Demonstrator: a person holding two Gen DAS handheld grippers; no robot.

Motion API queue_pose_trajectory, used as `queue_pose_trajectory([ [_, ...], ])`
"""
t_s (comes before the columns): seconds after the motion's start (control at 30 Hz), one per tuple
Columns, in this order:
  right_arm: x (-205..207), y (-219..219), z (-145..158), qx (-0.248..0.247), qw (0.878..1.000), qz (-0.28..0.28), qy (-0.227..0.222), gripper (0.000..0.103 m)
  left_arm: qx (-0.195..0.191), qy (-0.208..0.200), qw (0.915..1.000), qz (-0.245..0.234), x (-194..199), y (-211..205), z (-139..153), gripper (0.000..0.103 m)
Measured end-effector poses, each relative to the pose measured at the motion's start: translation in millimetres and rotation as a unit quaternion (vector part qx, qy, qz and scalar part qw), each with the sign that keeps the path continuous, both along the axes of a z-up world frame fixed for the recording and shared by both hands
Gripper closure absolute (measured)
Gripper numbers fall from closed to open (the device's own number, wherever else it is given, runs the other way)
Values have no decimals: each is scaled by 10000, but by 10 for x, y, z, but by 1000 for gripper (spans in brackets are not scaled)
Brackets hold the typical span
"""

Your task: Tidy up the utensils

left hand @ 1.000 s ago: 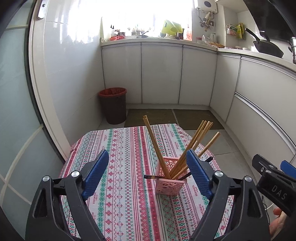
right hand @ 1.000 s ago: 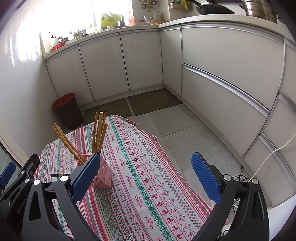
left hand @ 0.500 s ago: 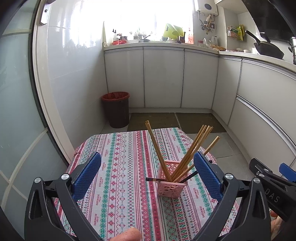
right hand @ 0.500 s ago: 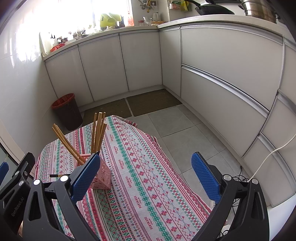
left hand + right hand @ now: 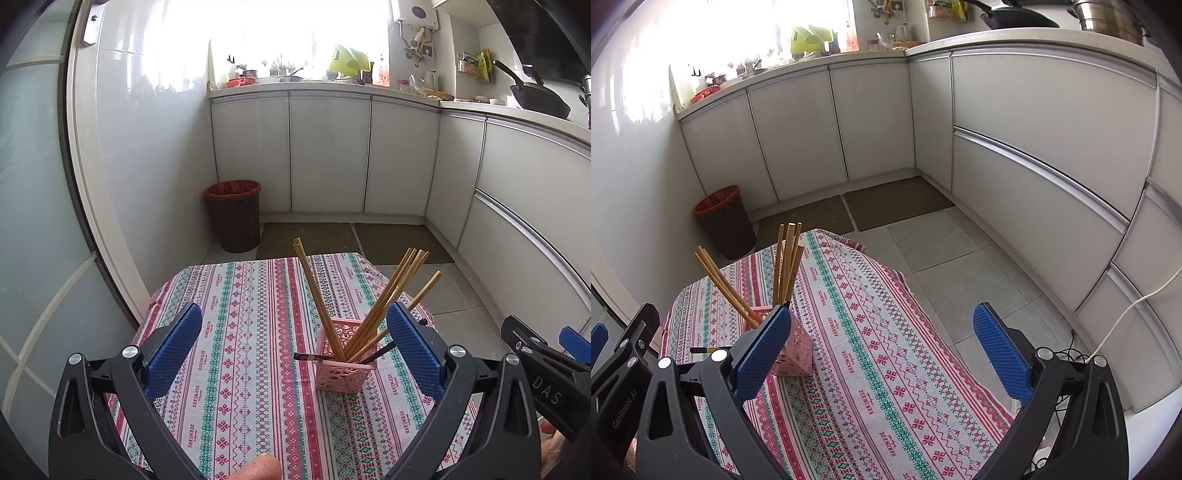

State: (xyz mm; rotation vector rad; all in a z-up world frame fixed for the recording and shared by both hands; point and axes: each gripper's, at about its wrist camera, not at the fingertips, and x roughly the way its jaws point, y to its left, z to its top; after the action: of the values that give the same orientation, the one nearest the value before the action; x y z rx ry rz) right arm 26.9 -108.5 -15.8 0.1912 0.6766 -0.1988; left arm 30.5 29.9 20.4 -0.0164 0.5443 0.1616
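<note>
A: How do the tongs stand?

B: The left gripper [image 5: 293, 347] has its jaws spread as wide as they go, with nothing clamped; they finished widening only a moment back. In the left wrist view the pink holder [image 5: 345, 363] sits between the blue pads [image 5: 173, 354] but farther off, touching neither. The right gripper [image 5: 882, 350] is also wide apart and empty, with only tablecloth [image 5: 879, 354] between its fingers.

A: And the holder, what is in it?

B: It is a pink openwork box standing upright on the striped cloth, right of centre on the table. Wooden chopsticks [image 5: 384, 299] lean in it: a pair tilted left, a bunch fanned right. One dark-tipped stick [image 5: 314, 357] lies nearly level across its rim, poking out to the left.

A: Other containers?

B: A dark bin [image 5: 234, 216] with a red liner stands on the floor by the far left wall; its contents cannot be seen.

A: Room to move?

B: The cloth to the left of the holder is bare. In the right wrist view the cloth's right edge drops to grey floor tiles [image 5: 934, 240], and white cabinets [image 5: 1034, 147] line the far and right sides, well apart from the table
</note>
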Motion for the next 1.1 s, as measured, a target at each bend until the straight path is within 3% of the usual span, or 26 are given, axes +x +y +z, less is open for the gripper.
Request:
queue_pose_trajectory([
  [1.1,7,-5,-1,4,10000,4,51,7,26,87,10000,22,39,-4,-42,7],
])
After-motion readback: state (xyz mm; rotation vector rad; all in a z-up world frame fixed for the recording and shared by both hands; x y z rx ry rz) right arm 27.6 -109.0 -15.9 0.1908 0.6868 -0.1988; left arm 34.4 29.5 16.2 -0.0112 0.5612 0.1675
